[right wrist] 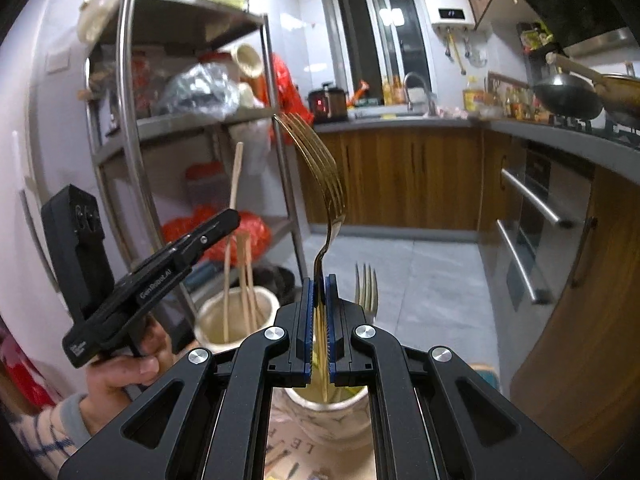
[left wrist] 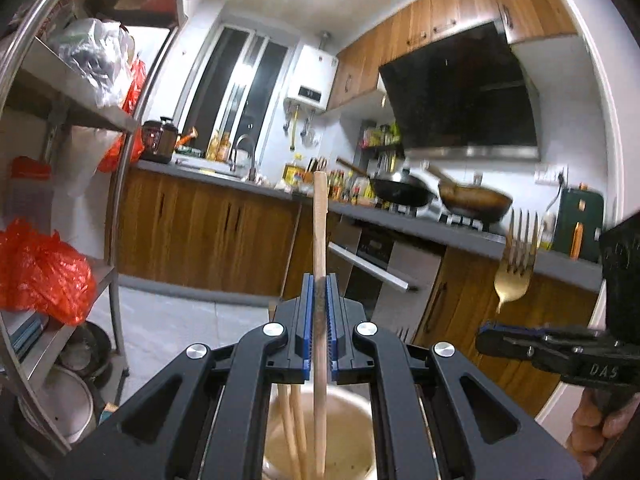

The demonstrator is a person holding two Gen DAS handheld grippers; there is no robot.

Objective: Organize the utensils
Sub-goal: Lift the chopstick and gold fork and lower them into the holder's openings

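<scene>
My left gripper (left wrist: 320,280) is shut on a wooden chopstick (left wrist: 320,220) that stands upright, its lower end reaching into a cream holder (left wrist: 356,440) below with other chopsticks (left wrist: 290,420). My right gripper (right wrist: 320,280) is shut on the neck of a gold fork (right wrist: 320,168), tines up, its handle going down into a patterned cup (right wrist: 320,420). A second fork (right wrist: 366,288) stands in that cup. From the right wrist view the left gripper (right wrist: 230,220) holds the chopstick (right wrist: 237,172) over the cream holder (right wrist: 240,320). In the left wrist view the fork (left wrist: 516,264) rises above the right gripper (left wrist: 486,334).
A steel shelf rack (right wrist: 132,128) with bags and pots stands on the left. A grey counter (left wrist: 400,220) with wooden cabinets carries a wok (left wrist: 404,190), a pan (left wrist: 476,200) and bottles. An oven (right wrist: 536,220) with bar handles sits on the right. The floor (right wrist: 420,272) is tiled.
</scene>
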